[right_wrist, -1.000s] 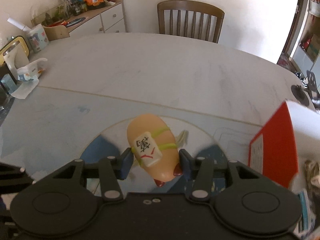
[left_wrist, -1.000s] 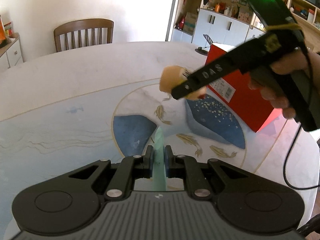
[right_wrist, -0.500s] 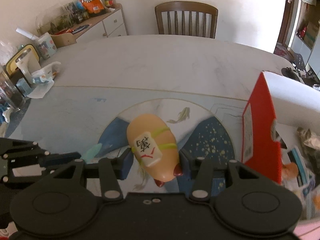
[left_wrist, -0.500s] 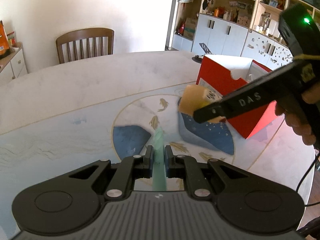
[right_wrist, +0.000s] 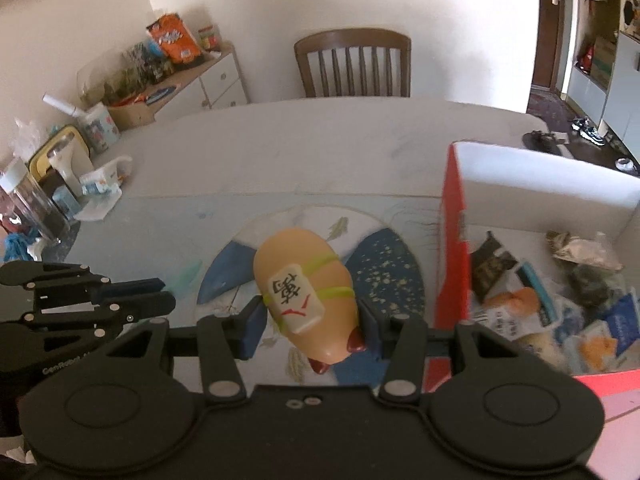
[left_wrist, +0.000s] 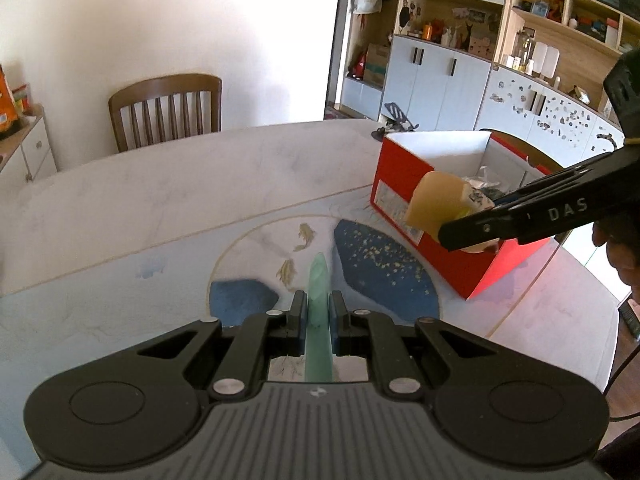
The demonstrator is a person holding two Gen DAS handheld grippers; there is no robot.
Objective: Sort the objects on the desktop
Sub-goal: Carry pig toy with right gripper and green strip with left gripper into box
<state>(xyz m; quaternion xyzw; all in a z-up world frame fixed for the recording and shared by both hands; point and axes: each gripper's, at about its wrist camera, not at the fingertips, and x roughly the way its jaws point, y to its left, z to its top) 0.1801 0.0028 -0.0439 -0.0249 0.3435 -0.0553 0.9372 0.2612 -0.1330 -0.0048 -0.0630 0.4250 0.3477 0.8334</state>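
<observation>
My right gripper [right_wrist: 308,320] is shut on a peach egg-shaped toy [right_wrist: 304,280] that has a white mahjong tile strapped on with yellow-green bands. It hangs above the table, just left of the open red box [right_wrist: 452,248]. In the left wrist view the toy [left_wrist: 436,200] and right gripper [left_wrist: 468,220] sit in front of the box's near rim [left_wrist: 404,160]. My left gripper [left_wrist: 319,308] is shut on a thin pale green strip [left_wrist: 319,276] standing on edge between its pads. The left gripper [right_wrist: 168,294] shows at the left of the right wrist view, the green strip [right_wrist: 188,276] poking out.
The red box's white inside holds several packets and wrappers [right_wrist: 560,300]. Bottles, a cup and crumpled tissue [right_wrist: 100,188] crowd the table's left edge. A wooden chair [left_wrist: 166,112] stands at the far side, a sideboard with snacks [right_wrist: 176,68] beyond it.
My right gripper has carried the toy rightward and upward, from over the fish pattern to the red box's edge. My left gripper has risen a little, still holding the green strip.
</observation>
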